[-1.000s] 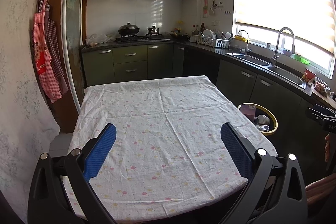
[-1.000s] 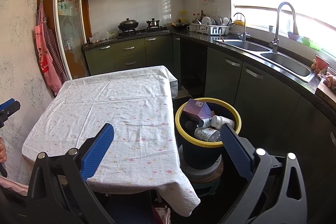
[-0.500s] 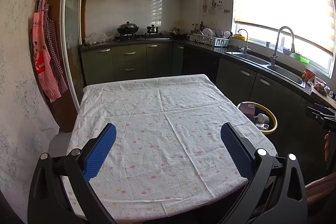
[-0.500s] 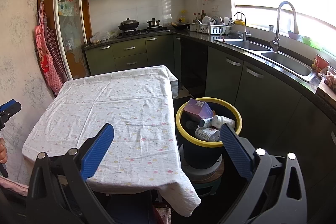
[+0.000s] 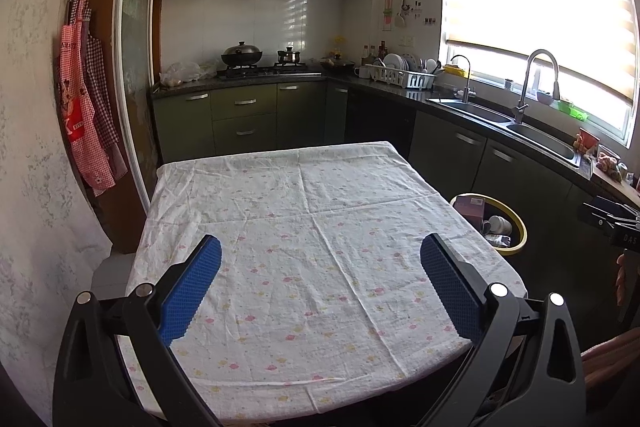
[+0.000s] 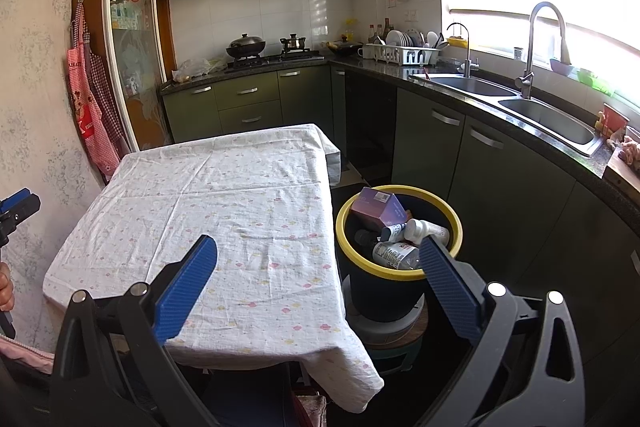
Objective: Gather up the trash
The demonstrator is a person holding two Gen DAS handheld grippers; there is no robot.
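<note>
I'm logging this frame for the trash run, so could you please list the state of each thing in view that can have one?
left gripper: open, holding nothing, above the table.
right gripper: open, holding nothing.
trash bin: uncovered, filled near the rim.
purple box: in the bin, tilted.
white bottle: in the bin, lying on its side.
tablecloth: spread flat, creased.
wok: lidded, on the stove.
faucet: no water seen running.

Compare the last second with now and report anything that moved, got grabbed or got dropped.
Nothing was grabbed or dropped. Both views drift only slightly. The left claw and right claw stay open and empty, the tablecloth stays bare, and the trash stays in the yellow-rimmed bin.
</note>
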